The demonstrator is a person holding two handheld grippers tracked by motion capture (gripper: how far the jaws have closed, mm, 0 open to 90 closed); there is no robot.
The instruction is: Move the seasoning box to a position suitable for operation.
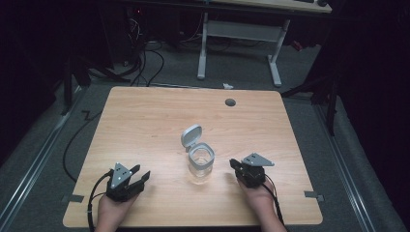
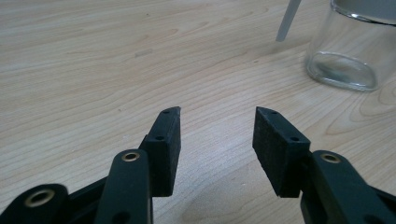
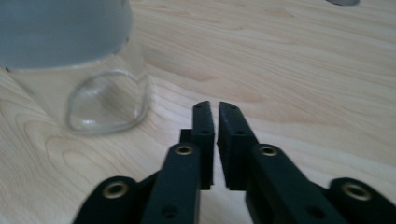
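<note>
Fingers, left gripper (image 2: 217,122): spread wide, nothing between them, low over the light wooden surface (image 1: 145,116).
Fingers, right gripper (image 3: 215,113): closed together, empty.
Clear glass jar with grey flip lid (image 1: 200,162): upright between both grippers, lid open, untouched.
</note>
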